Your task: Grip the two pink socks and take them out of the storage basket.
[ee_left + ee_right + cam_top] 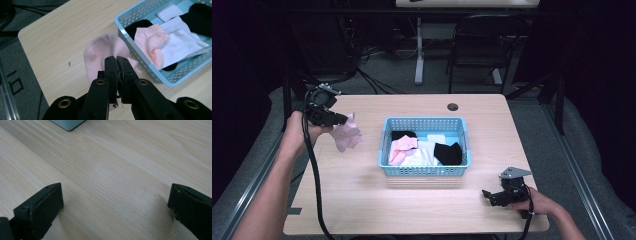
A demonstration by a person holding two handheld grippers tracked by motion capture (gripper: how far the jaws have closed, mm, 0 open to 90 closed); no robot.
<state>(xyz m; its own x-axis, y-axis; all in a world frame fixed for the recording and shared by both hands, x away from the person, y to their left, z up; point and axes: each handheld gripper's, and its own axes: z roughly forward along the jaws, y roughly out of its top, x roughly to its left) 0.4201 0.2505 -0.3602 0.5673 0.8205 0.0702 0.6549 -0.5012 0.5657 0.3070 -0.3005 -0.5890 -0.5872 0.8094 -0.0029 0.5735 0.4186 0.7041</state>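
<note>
A pink sock (347, 132) hangs above the table's left side, pinched by my left gripper (343, 119), which is shut on it. In the left gripper view the sock (100, 53) droops past the closed jaws, just left of the blue basket (136, 47). The blue basket (385, 142) sits mid-table and holds pink, white and black socks (422, 150). My right gripper (490, 196) rests low over the table's front right, its jaws wide apart over bare wood (115, 202) with nothing between them.
The wooden table (362, 200) has a round cable hole (452, 106) at the back. A basket corner (67, 123) shows at the top of the right gripper view. A chair (484, 40) and cables stand beyond the table's far edge.
</note>
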